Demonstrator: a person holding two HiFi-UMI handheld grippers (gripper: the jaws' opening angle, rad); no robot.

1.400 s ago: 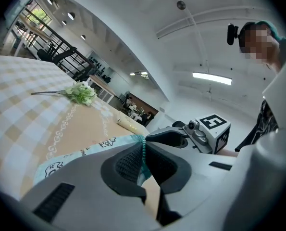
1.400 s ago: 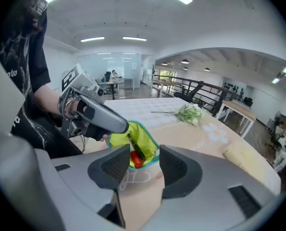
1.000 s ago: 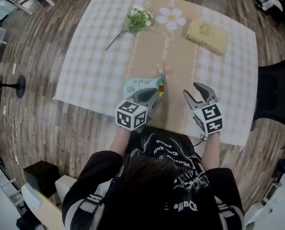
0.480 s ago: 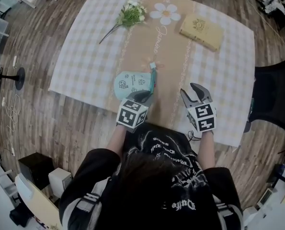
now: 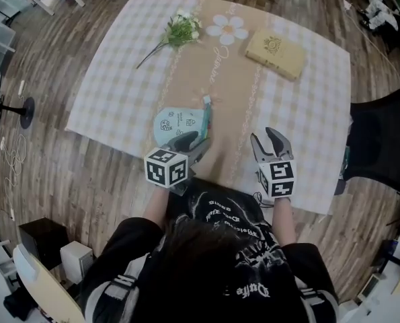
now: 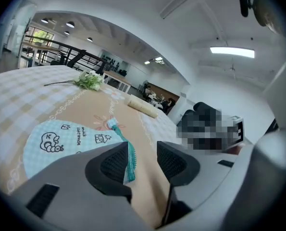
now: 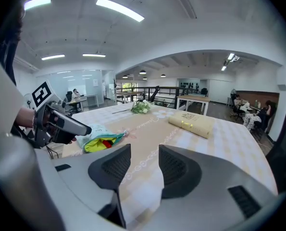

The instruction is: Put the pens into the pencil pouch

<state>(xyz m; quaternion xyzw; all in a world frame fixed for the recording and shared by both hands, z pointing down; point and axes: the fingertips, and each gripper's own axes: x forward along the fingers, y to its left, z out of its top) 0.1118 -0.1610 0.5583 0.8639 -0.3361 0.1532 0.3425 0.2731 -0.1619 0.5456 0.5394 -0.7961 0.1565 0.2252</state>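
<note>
Left gripper (image 6: 140,153) jaws are opening — the pouch's (image 6: 61,138) teal zipper edge lies between them, just beside the left pad. Right gripper (image 7: 143,160), right of the pouch, is released and empty. Beyond the pouch — flowers (image 5: 179,29) and book (image 5: 275,54).

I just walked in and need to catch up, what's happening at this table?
A person works a handheld gripper in each hand at the table. The left gripper has its jaws opening at the teal zipper edge of the light blue pencil pouch, no longer pinching it. The pouch lies on the cloth with its mouth open and something red inside. The right gripper hovers open and empty near the table's edge.
</note>
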